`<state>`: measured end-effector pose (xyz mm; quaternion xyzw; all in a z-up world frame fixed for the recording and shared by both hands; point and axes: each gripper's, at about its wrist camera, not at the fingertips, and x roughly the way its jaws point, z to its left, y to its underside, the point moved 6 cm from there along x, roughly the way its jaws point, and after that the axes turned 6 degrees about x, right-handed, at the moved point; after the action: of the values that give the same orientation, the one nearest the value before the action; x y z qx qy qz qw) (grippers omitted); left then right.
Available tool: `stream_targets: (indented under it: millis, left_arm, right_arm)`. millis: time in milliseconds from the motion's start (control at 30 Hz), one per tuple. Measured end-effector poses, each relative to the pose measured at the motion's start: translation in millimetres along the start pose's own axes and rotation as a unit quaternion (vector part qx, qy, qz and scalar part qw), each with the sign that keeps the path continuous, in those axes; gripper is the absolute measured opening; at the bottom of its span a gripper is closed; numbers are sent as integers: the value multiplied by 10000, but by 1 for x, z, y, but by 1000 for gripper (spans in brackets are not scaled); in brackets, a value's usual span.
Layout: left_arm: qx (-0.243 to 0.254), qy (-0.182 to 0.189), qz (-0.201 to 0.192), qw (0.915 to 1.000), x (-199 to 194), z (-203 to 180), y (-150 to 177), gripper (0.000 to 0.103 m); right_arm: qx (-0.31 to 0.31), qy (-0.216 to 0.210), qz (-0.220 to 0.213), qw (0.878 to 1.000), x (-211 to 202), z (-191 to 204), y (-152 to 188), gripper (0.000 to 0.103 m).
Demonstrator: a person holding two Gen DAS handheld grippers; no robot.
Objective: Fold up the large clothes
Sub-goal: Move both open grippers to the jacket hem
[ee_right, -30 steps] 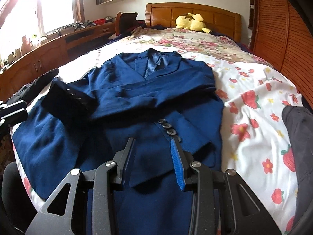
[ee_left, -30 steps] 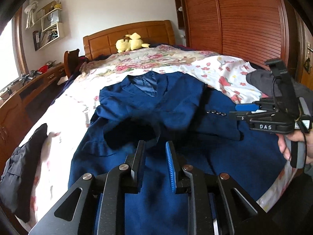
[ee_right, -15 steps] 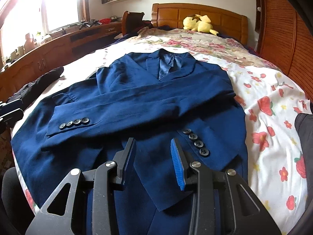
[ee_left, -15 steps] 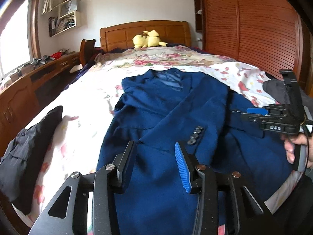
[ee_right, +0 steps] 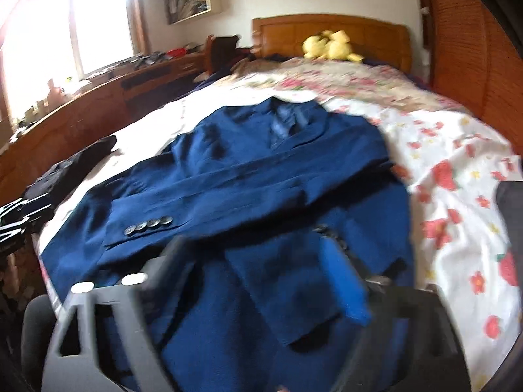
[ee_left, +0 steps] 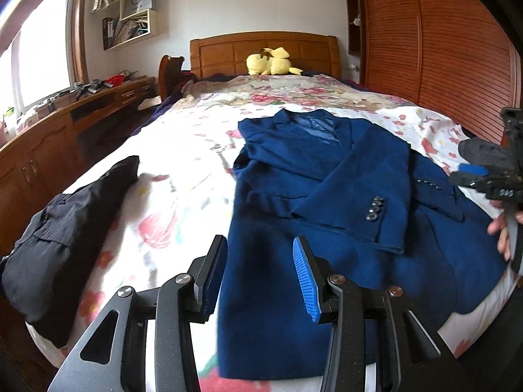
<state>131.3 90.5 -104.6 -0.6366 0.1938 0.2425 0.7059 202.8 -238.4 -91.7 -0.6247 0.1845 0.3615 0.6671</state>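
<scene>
A navy blue suit jacket lies face up on the floral bedsheet, collar toward the headboard, both sleeves folded across its chest; it also shows in the right wrist view. My left gripper is open and empty above the jacket's lower left edge. My right gripper is open and empty, blurred by motion, above the jacket's lower front. It also shows at the right edge of the left wrist view.
A black garment lies at the bed's left edge. A yellow plush toy sits by the wooden headboard. A wooden desk runs along the left; a wooden wardrobe stands at the right. A dark garment lies at the bed's right edge.
The left sleeve has been laid flat across the jacket's chest. My left gripper has shifted left to the jacket's left edge. My right gripper is moving, so its view is blurred.
</scene>
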Motion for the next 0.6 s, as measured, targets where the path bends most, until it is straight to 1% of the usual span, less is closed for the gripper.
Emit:
stream_targets:
  millis: [133,200,267,433,500,567,600]
  left_arm:
    - [-37,9,86,10000,0,6,8,44]
    - [-25,50,144,9999,-1,10,12,44]
    - [10,68,220,9997,0,13,16,44]
    - [29,105,369,9993,2,20,24,45]
    - [6,150,417,9990,2,22,26,45]
    - [3,174,445,9989,1,24,28,48]
    - [2,168,464,9988,1,24,29,49]
  right_arm:
    - [-121,452,-104,9988,-23,-13,-1,91]
    - [-90,539,-46,9985,-34,-26,8,91]
    - [-77,647,156,9978,-39,-41,24,91]
    - [-139,973,758,9923,-53,-81,75,91]
    - [-109,991,919,9908,-60,-91,90,90]
    - [-25,901,1016,9907,-67,-96,99,81]
    - [18,857,1050,9908,-69,-97,102,80]
